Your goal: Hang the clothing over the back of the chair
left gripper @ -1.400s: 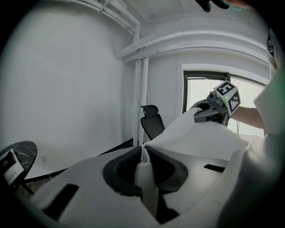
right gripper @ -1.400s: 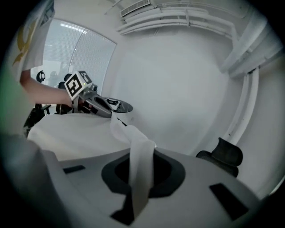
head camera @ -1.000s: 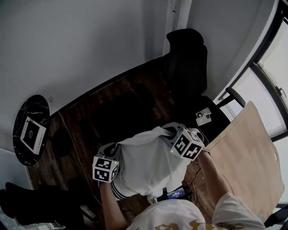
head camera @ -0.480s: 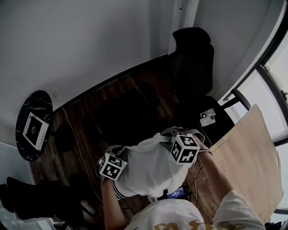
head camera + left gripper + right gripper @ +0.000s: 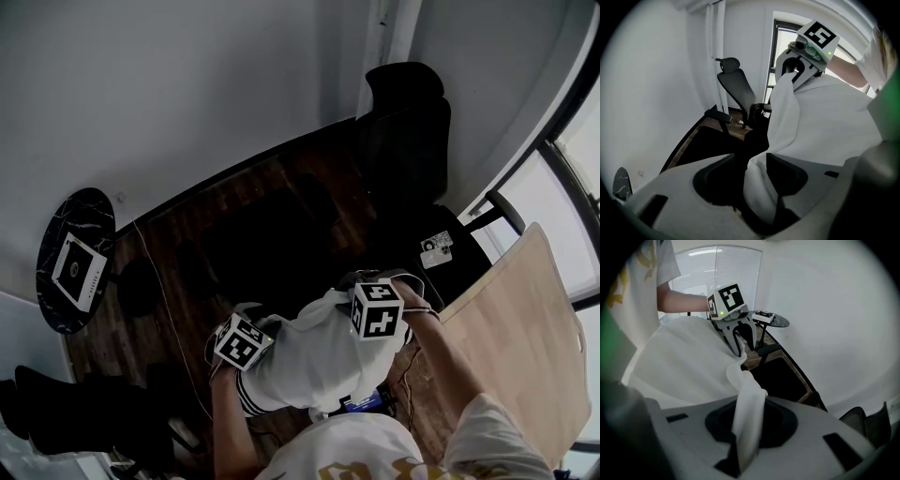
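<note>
A white garment (image 5: 314,352) hangs spread between my two grippers, low in the head view. A fold of it (image 5: 761,187) lies between the jaws of my left gripper (image 5: 751,161). Those jaws have just been opening and stand apart, so the fold only rests against the right one. My right gripper (image 5: 750,404) is shut on a narrow strip of the cloth (image 5: 747,413), though its jaws have just eased a little. The marker cubes (image 5: 242,340) (image 5: 377,309) show over the garment. A black office chair (image 5: 403,122) (image 5: 736,91) stands beyond, by the wall.
A dark mat (image 5: 272,244) covers the wooden floor under and ahead of the garment. A round black side table (image 5: 75,262) with a white device stands at the left. A light wooden board (image 5: 511,328) lies at the right beside the window.
Both marker cubes have drawn closer together and tilted over, and the garment has bunched and sagged between them.
</note>
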`<act>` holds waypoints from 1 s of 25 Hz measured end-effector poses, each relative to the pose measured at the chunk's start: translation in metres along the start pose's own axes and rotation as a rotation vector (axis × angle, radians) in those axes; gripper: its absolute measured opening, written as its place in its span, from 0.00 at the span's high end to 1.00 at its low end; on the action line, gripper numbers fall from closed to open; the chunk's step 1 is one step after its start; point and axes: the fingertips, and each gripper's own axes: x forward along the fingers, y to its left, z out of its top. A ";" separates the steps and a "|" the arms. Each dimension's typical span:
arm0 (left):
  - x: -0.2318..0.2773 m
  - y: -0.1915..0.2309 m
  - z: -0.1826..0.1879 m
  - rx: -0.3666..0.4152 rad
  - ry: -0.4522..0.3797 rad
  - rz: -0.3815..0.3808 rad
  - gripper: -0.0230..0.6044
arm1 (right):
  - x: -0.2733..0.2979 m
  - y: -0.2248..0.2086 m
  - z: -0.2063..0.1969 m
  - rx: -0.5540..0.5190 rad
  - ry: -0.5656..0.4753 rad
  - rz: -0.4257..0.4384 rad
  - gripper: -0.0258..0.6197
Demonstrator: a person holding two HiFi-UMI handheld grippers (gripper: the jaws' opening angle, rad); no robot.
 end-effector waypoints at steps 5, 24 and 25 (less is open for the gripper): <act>-0.001 0.000 0.003 -0.018 -0.018 -0.018 0.57 | 0.004 0.007 0.000 0.042 0.003 0.129 0.77; -0.020 -0.003 0.035 0.039 -0.089 -0.080 0.54 | -0.009 -0.002 0.004 0.094 -0.070 0.099 0.56; -0.021 -0.004 0.036 0.045 -0.095 -0.080 0.54 | -0.012 -0.005 0.003 0.094 -0.071 0.070 0.56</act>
